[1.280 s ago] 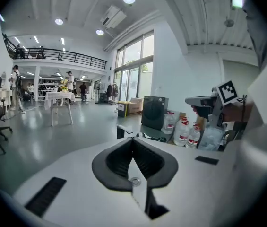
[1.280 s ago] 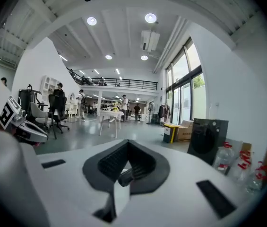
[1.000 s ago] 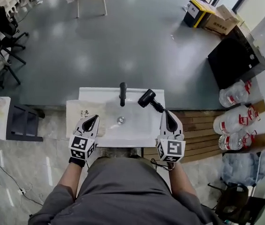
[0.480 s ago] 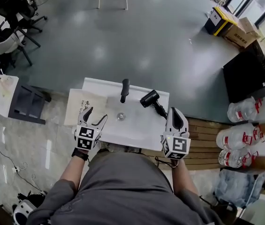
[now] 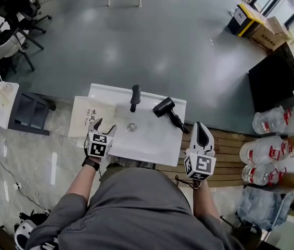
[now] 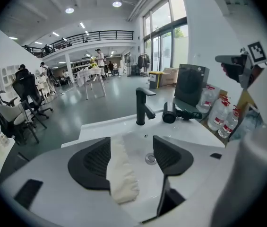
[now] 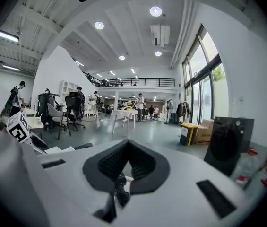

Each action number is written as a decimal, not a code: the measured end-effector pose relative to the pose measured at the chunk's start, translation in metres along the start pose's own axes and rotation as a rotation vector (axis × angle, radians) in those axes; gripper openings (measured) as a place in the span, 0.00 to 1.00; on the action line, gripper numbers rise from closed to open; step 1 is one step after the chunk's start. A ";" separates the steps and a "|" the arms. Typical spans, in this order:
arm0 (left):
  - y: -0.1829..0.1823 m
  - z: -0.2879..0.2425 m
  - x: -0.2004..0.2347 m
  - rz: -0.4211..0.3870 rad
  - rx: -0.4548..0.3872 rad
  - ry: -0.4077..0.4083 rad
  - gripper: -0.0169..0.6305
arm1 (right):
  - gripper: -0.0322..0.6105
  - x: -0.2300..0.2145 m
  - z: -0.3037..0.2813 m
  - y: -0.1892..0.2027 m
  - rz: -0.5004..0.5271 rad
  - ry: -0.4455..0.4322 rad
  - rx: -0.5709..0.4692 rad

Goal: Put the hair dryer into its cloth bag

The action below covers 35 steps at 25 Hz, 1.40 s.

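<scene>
The cloth bag (image 5: 88, 120) is lying flat on the left ledge of the sink (image 5: 152, 139), its near edge reaching the basin rim. The left gripper (image 5: 104, 125) is hovering over that edge; its jaws have just been opening and then narrowing slightly, and they are standing apart, released, with a strip of the bag between them but not pinched. The faucet (image 5: 135, 97) is standing at the back of the basin. Just right of it the hair dryer (image 5: 163, 107) is lying on the sink's back right corner, its cord (image 5: 179, 123) trailing toward the near right. The right gripper (image 5: 201, 126) is hanging beyond the sink's right edge, clenched on nothing.
</scene>
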<state>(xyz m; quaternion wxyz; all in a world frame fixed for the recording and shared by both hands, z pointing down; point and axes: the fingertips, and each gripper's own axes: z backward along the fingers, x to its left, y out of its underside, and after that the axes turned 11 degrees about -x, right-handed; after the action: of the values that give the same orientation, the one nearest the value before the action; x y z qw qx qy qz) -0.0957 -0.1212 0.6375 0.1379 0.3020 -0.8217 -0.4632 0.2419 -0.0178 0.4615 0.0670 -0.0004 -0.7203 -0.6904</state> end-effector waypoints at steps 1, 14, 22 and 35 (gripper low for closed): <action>0.006 -0.005 0.001 -0.004 0.019 -0.004 0.46 | 0.05 -0.005 0.003 0.000 0.004 0.012 0.004; 0.085 -0.071 0.020 -0.085 0.239 -0.099 0.46 | 0.05 -0.066 0.034 0.005 0.063 0.158 0.056; 0.126 -0.098 0.025 -0.145 0.363 -0.129 0.47 | 0.05 -0.077 0.027 0.010 0.085 0.173 0.098; 0.107 -0.085 0.031 0.049 0.300 -0.066 0.09 | 0.05 -0.070 0.014 0.033 0.050 0.145 0.131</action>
<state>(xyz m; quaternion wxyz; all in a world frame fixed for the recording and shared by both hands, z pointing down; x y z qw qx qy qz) -0.1161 -0.1566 0.7721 0.0753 0.2836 -0.8930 -0.3413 0.3136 0.0039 0.4874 0.1364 0.0360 -0.7569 -0.6381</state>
